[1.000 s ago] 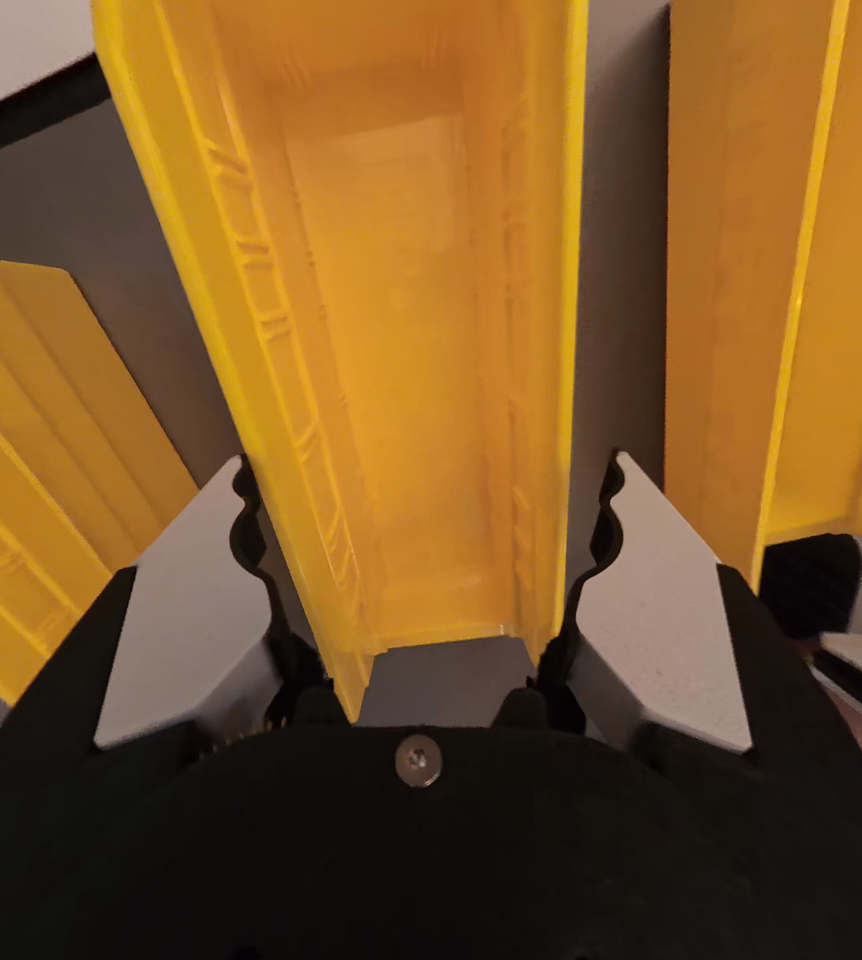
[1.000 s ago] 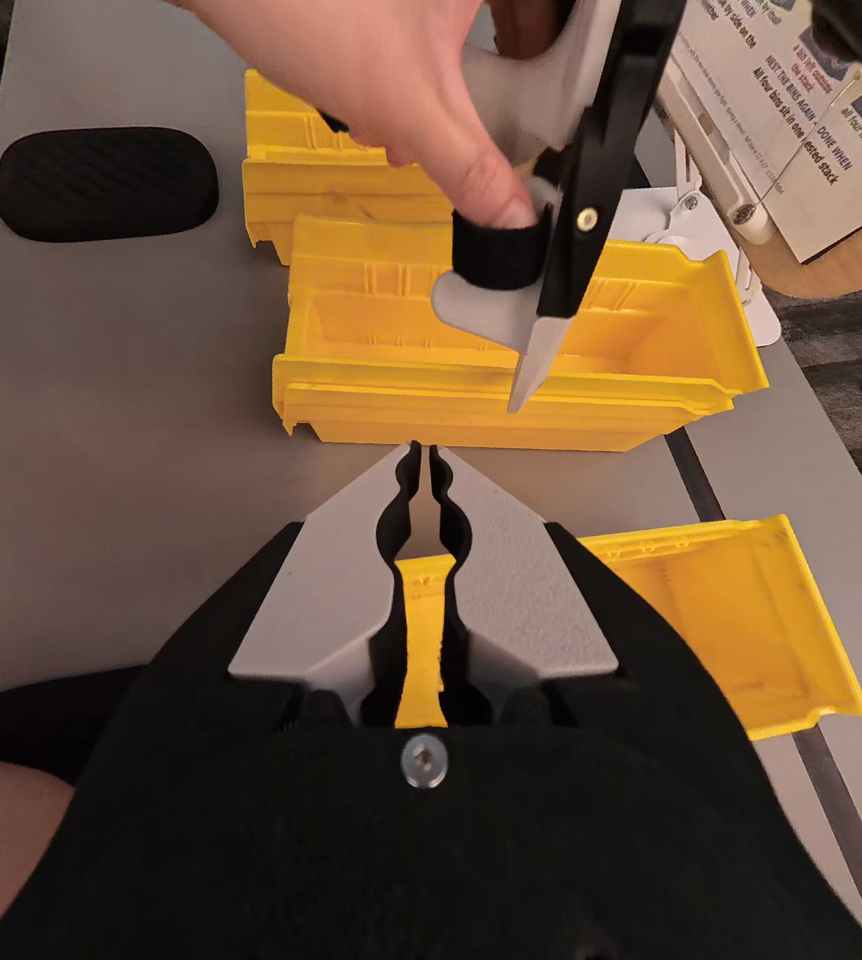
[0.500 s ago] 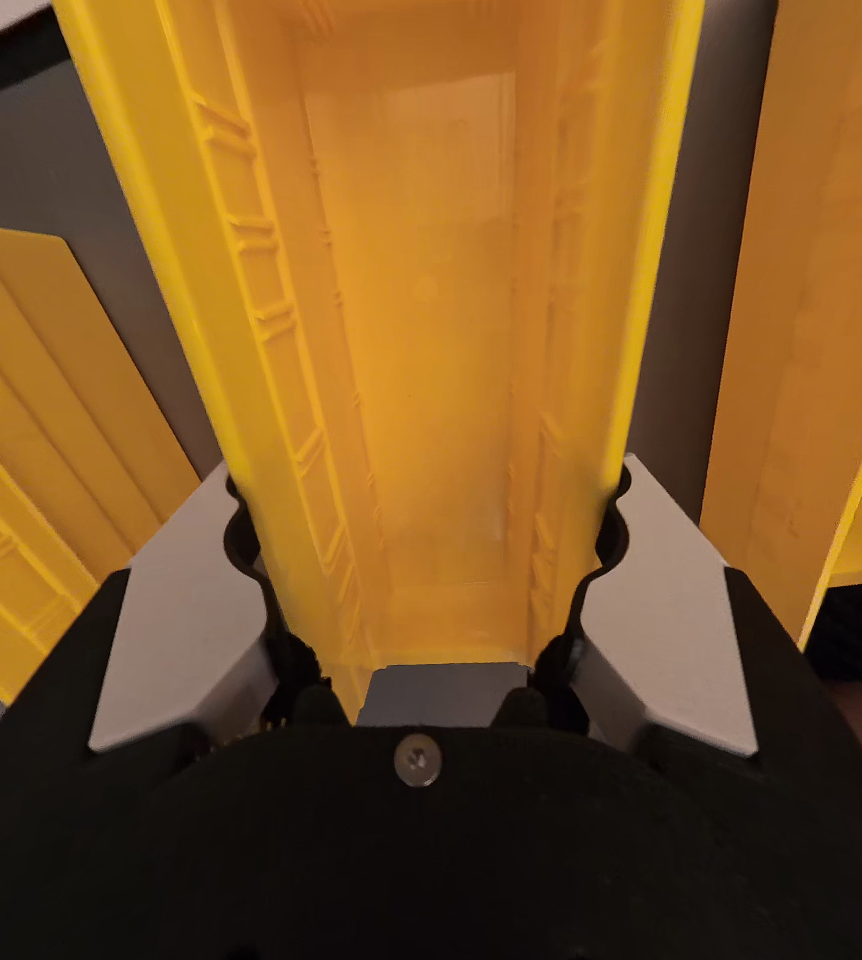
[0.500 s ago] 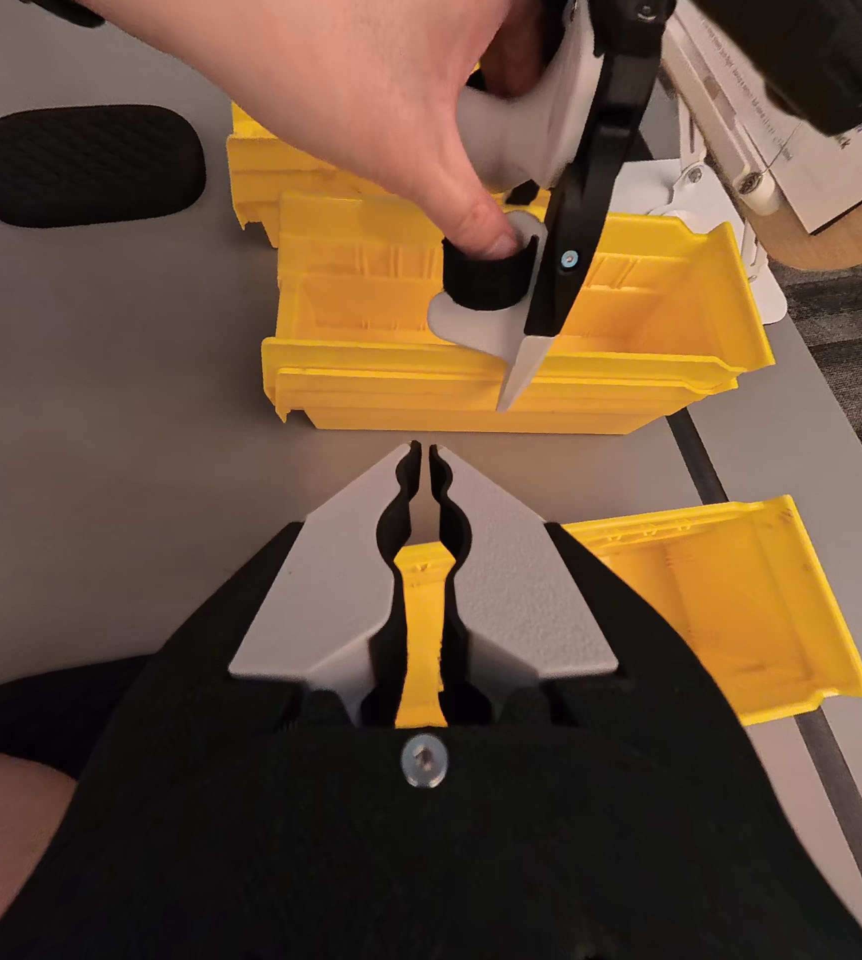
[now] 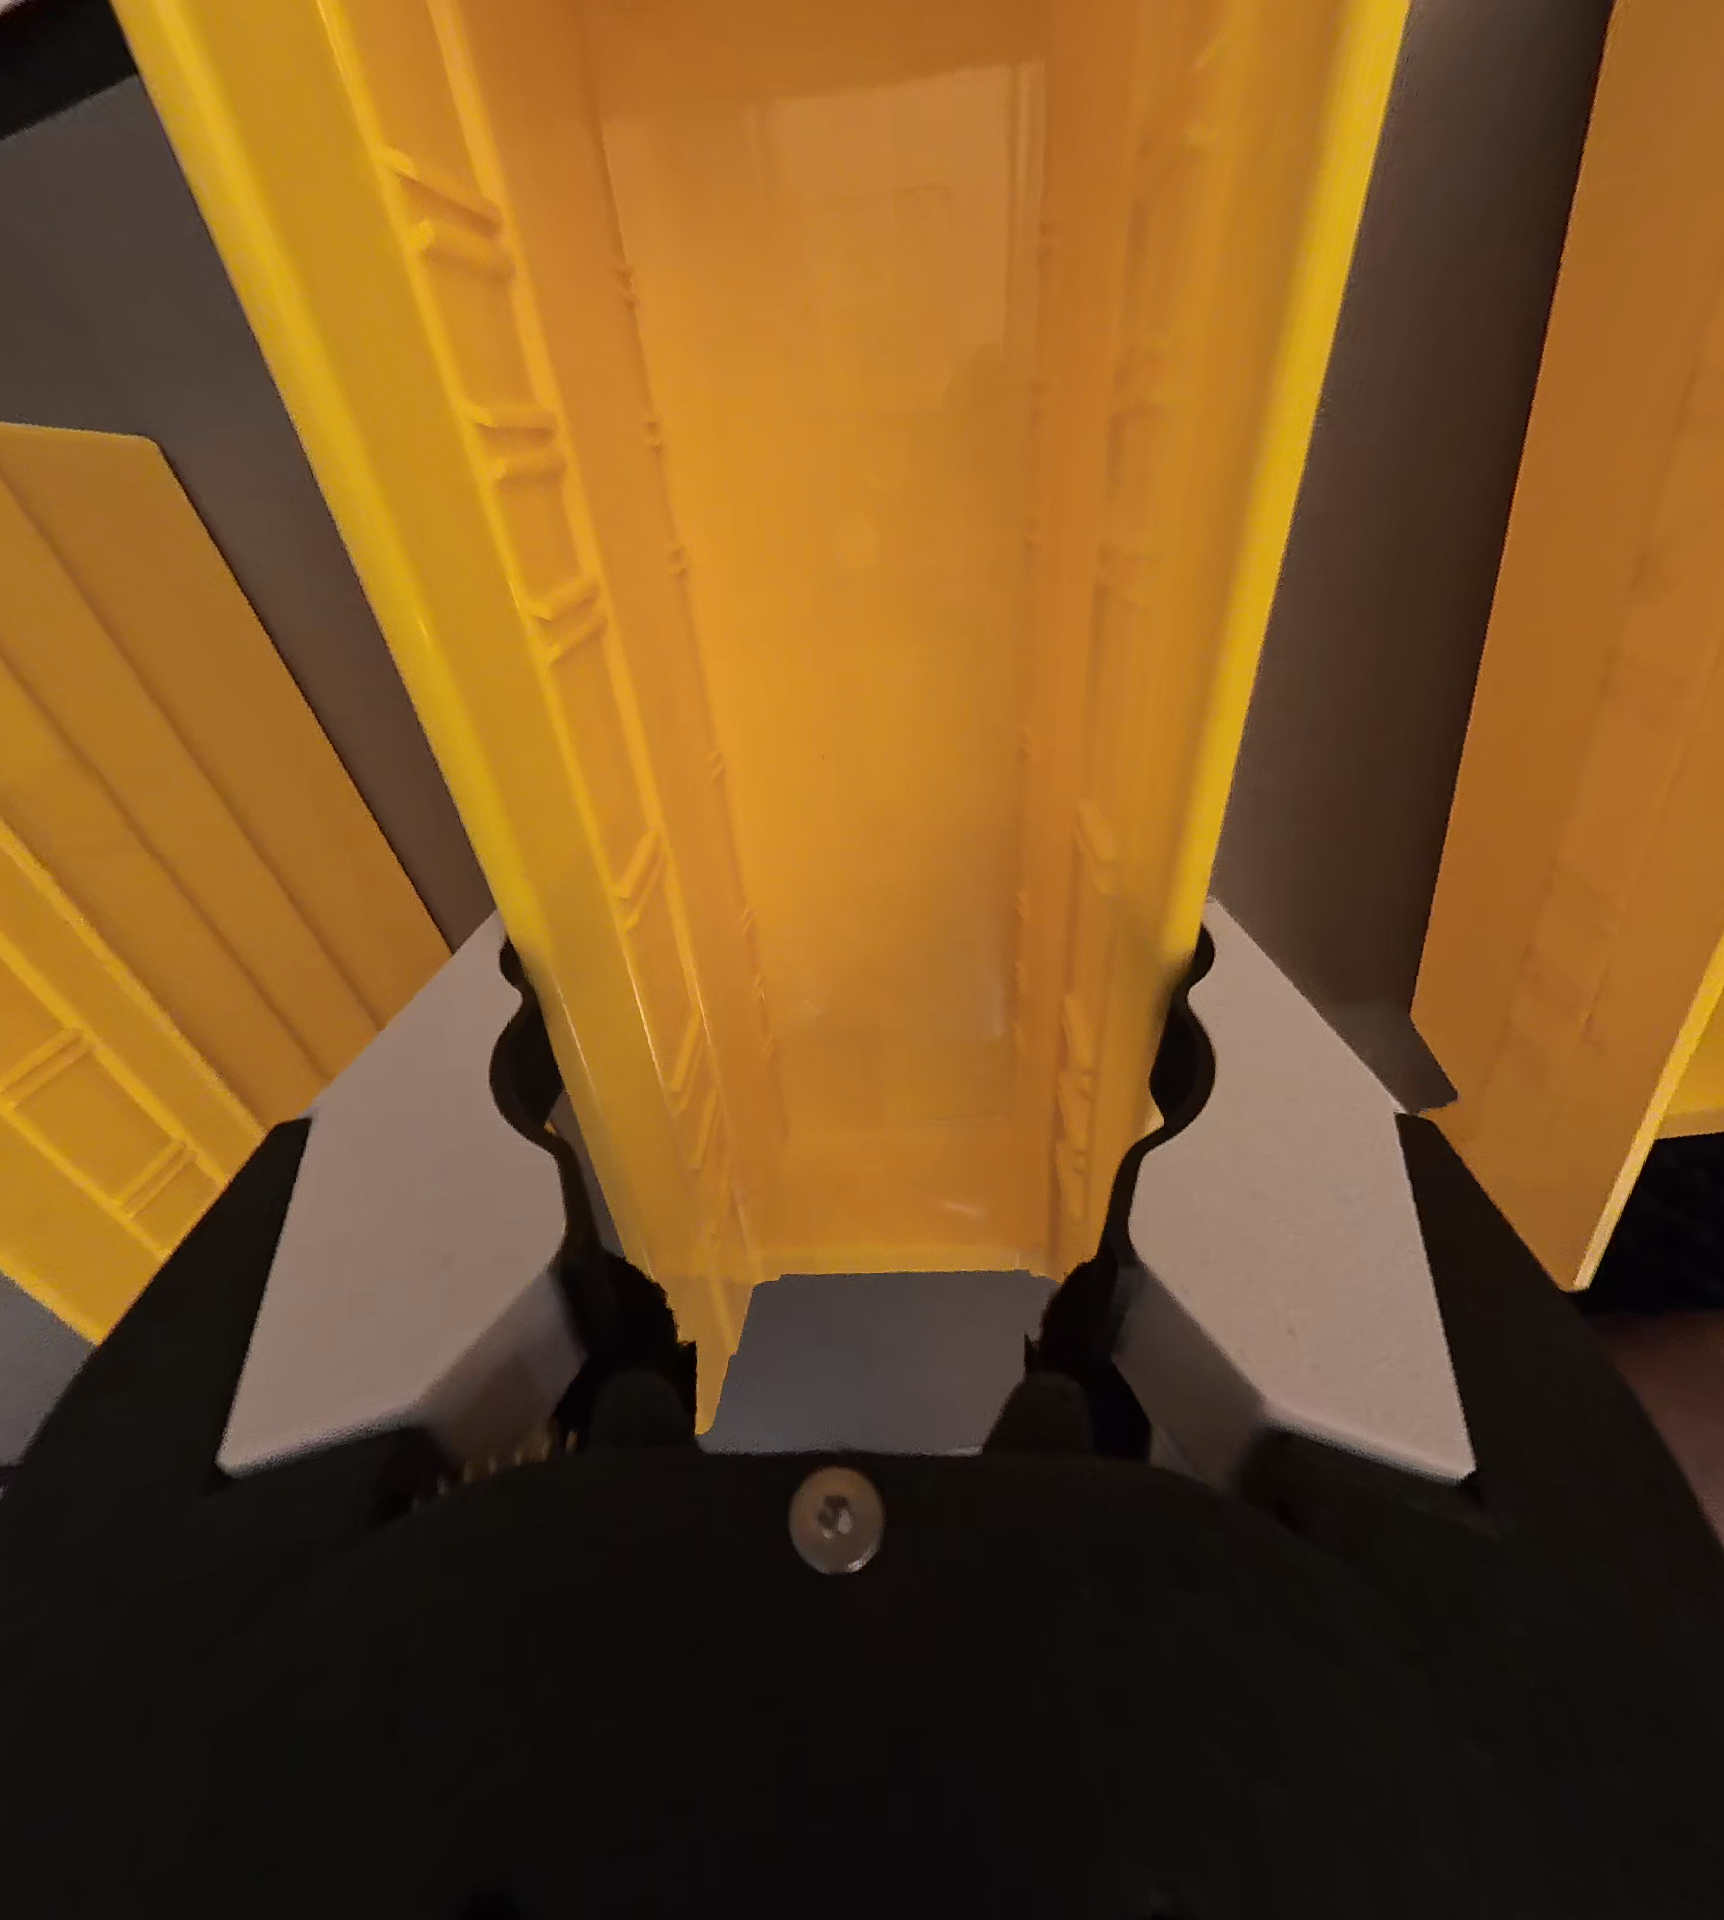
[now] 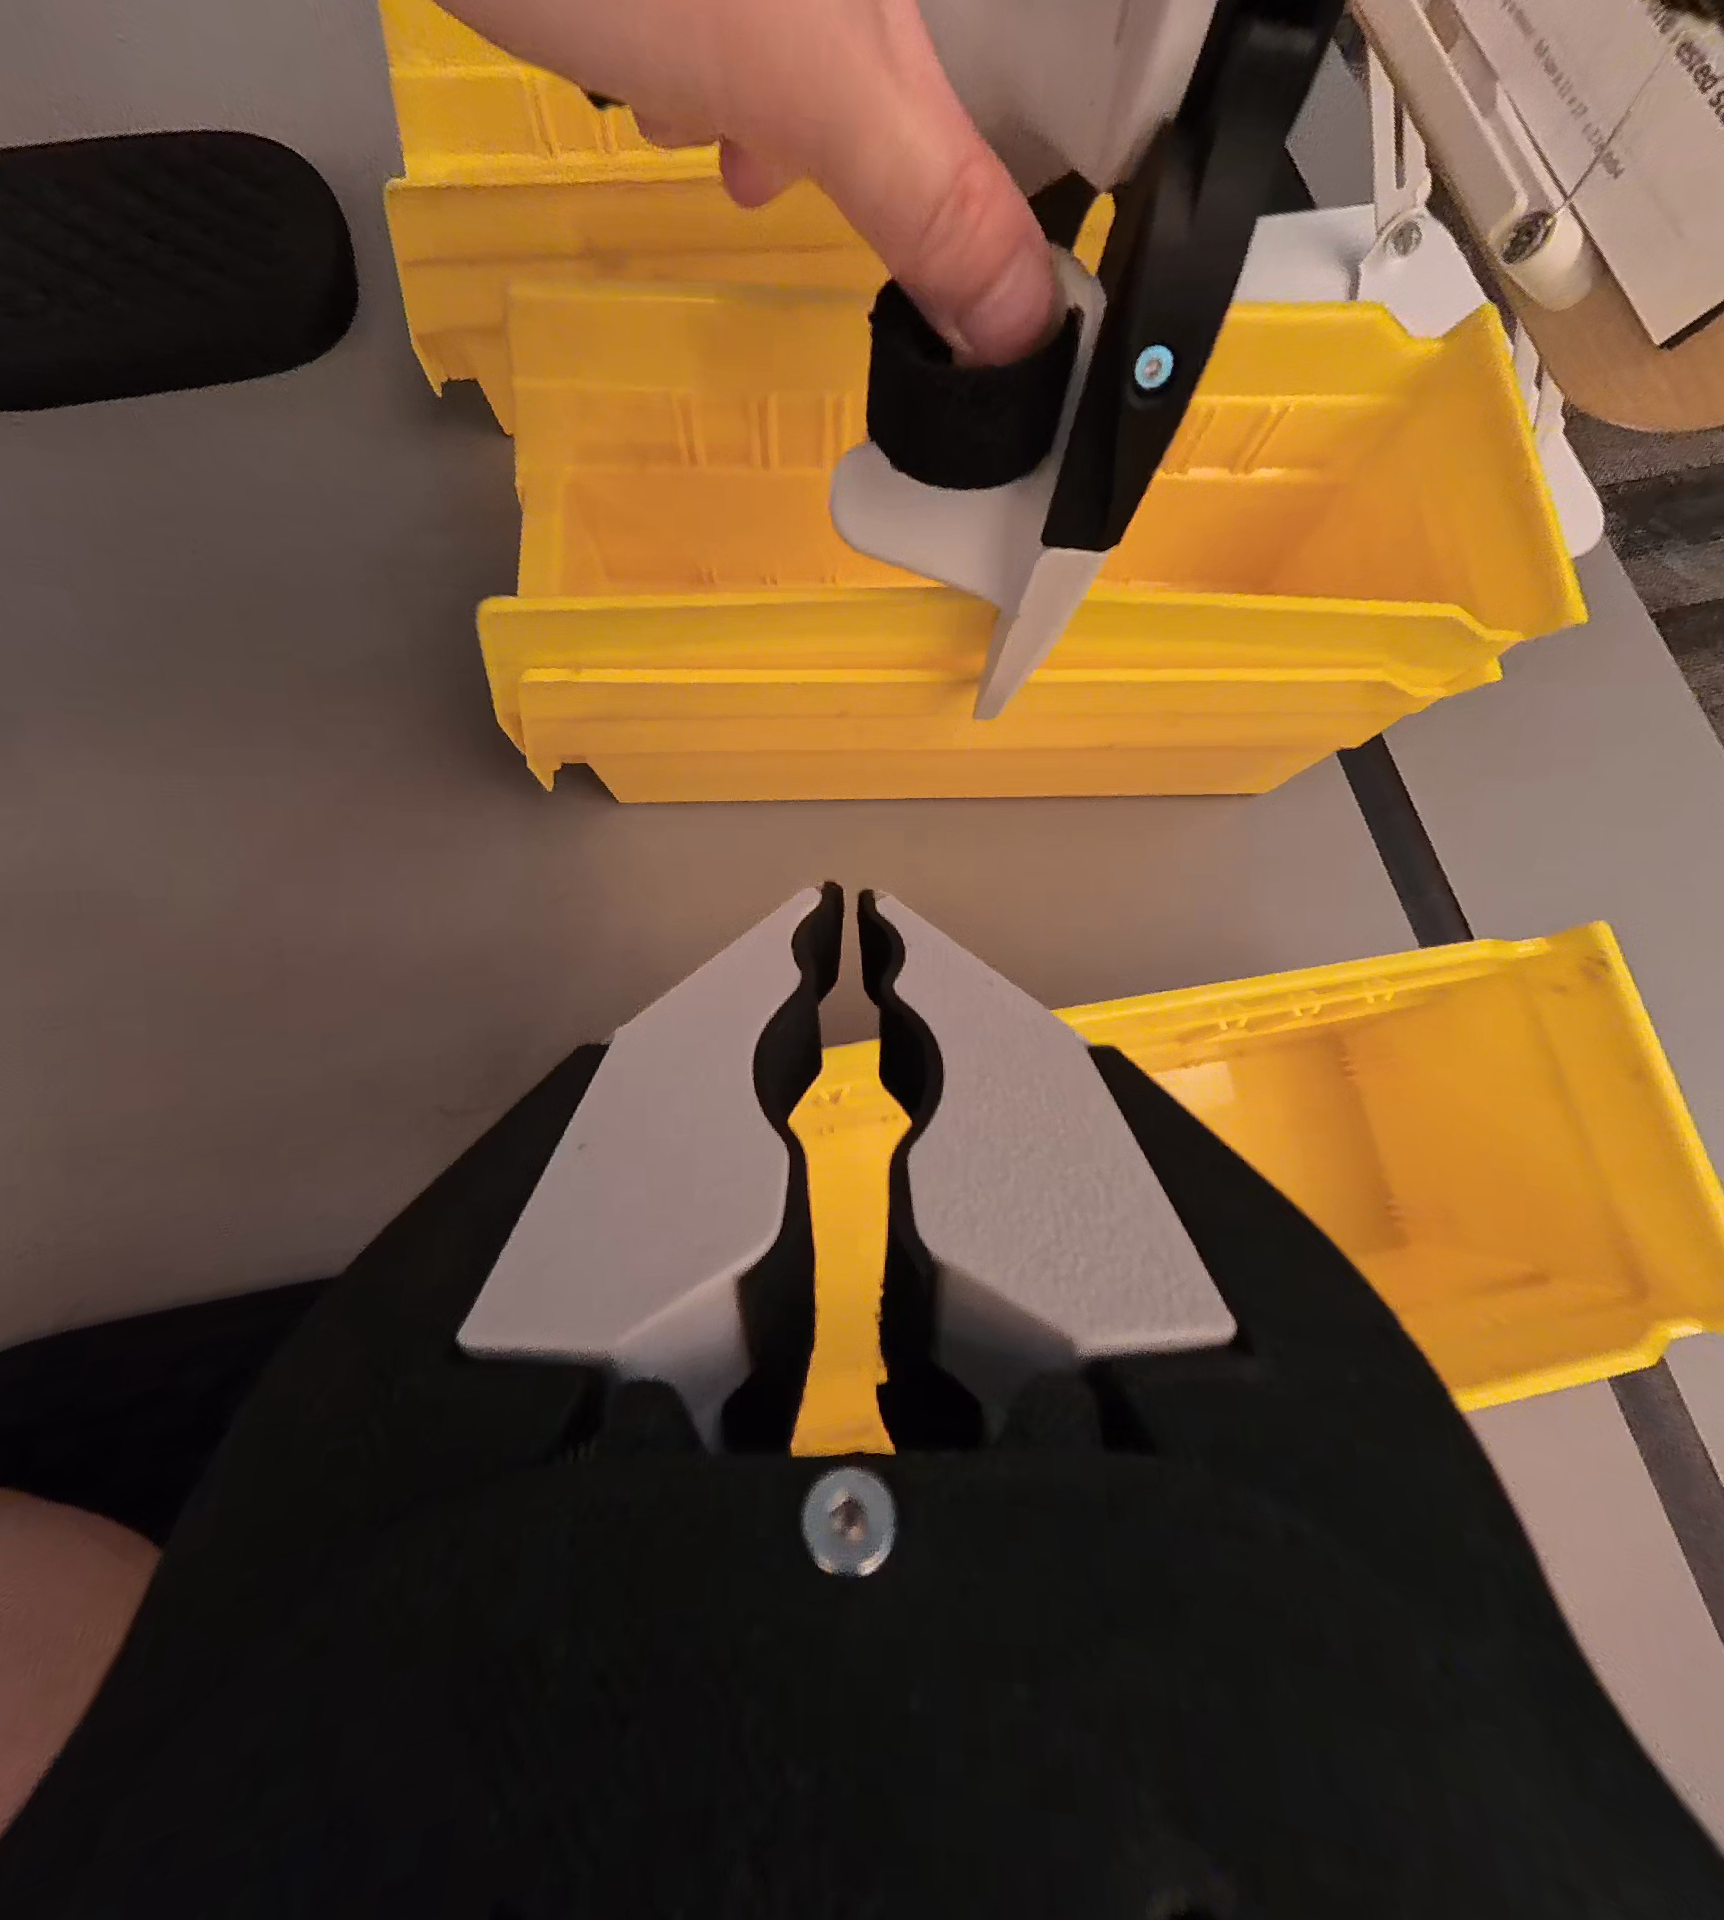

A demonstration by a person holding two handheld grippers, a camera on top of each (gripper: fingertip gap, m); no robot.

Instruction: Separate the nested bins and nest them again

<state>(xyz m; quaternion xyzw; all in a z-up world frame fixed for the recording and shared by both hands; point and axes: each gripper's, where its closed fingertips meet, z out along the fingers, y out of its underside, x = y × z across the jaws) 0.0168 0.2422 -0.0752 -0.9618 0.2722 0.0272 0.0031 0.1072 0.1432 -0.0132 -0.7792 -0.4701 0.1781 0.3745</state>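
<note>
The yellow moulded-plastic bin with ribbed walls (image 6: pixel 941 717) standing mid-table is really two nested together: a second rim shows just under the top one along its near side. The left gripper (image 5: pixel 847 1039) straddles this pair across its width, jaws spread wide, and its black wavy pads (image 5: pixel 1175 1049) lie against both outer walls, so it looks clamped on the bin; from the right wrist view only one grey fingertip is seen crossing the near rim. Behind the nested pair, almost touching it, stands another yellow bin (image 6: pixel 546 208) of the same make. In front of the pair and well apart from it, a fourth yellow bin (image 6: pixel 1409 1174) is gripped by the right gripper (image 6: pixel 847 904), whose jaws are drawn narrow on the thin end wall rising between the pads. Left of the far bin lies a black oval textured pad (image 6: pixel 110 270) on the grey table (image 6: pixel 214 831); to the right, a white stand carrying a printed sheet (image 6: pixel 1616 125).

Judging by the layout, separating is done and re-nesting is under way: two bins are stacked, and two are left to add.
</note>
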